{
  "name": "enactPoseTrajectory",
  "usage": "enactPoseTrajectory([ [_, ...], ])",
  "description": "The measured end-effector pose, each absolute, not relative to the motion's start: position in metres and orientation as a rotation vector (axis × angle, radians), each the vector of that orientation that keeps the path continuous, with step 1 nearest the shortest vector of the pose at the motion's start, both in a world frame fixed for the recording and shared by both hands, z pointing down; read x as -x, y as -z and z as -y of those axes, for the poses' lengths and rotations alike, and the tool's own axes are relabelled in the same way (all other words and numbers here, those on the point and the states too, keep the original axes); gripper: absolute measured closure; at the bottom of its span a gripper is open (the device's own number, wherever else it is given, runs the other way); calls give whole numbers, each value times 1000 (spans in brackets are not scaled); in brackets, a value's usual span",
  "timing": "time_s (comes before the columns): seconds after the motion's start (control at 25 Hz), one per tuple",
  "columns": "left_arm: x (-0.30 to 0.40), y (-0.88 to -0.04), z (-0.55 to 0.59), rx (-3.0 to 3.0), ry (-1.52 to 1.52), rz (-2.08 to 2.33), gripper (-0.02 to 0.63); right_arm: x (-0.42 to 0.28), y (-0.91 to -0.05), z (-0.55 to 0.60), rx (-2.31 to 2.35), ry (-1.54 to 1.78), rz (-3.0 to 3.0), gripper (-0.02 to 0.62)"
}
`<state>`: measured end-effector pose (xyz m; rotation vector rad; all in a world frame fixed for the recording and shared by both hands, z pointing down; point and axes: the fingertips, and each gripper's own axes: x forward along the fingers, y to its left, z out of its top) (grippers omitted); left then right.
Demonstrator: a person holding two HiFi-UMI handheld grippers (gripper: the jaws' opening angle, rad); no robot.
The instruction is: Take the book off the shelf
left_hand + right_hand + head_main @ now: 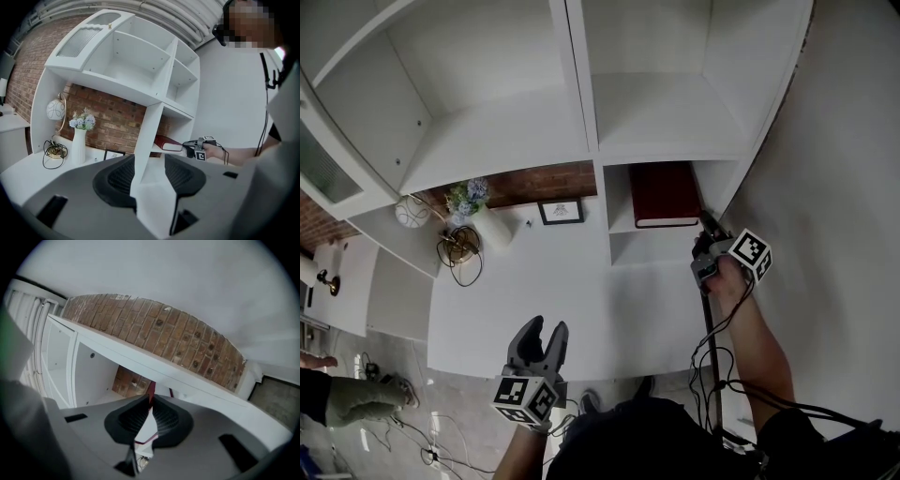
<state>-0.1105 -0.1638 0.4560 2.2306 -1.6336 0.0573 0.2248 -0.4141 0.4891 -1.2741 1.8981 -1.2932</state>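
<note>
A dark red book [663, 192] lies flat in the low right compartment of the white shelf unit [592, 84]. My right gripper [705, 225] reaches in level at the book's front right corner. In the right gripper view its jaws [151, 401] are shut on a thin edge of the book [151, 389], with red cover and white pages showing between the pads. The left gripper view shows the book [166, 142] and the right gripper [190, 146] from the side. My left gripper [546, 336] hovers over the desk's near edge, open and holding nothing [149, 176].
On the white desk [581, 309] stand a white vase of flowers [483, 217], a small picture frame [562, 212], a round lamp [412, 212] and a cable coil [459, 248]. A white wall [844, 169] closes the right side. Cables trail across the floor [431, 441].
</note>
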Motion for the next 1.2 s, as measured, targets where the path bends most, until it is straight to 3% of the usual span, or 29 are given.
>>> enactPoseTrajectory([
  [0.64, 124, -461, 148, -2305, -59, 1475, 414, -214, -487, 362, 1288, 1274, -1808, 584],
  [0.68, 125, -461, 147, -2306, -61, 1471, 414, -215, -488, 361, 1303, 1271, -1800, 565],
  [0.76, 128, -461, 145, -2306, -66, 1468, 414, -215, -489, 359, 1324, 1278, -1780, 426],
  [0.92, 133, -462, 142, -2300, -66, 1471, 414, -209, -496, 357, 1331, 1313, -1740, 308],
  [1.0, 135, -462, 140, -2295, -65, 1480, 414, -205, -501, 360, 1312, 1337, -1725, 279],
  [1.2, 140, -463, 138, -2281, -79, 1516, 414, -189, -508, 374, 1245, 1391, -1695, 276],
])
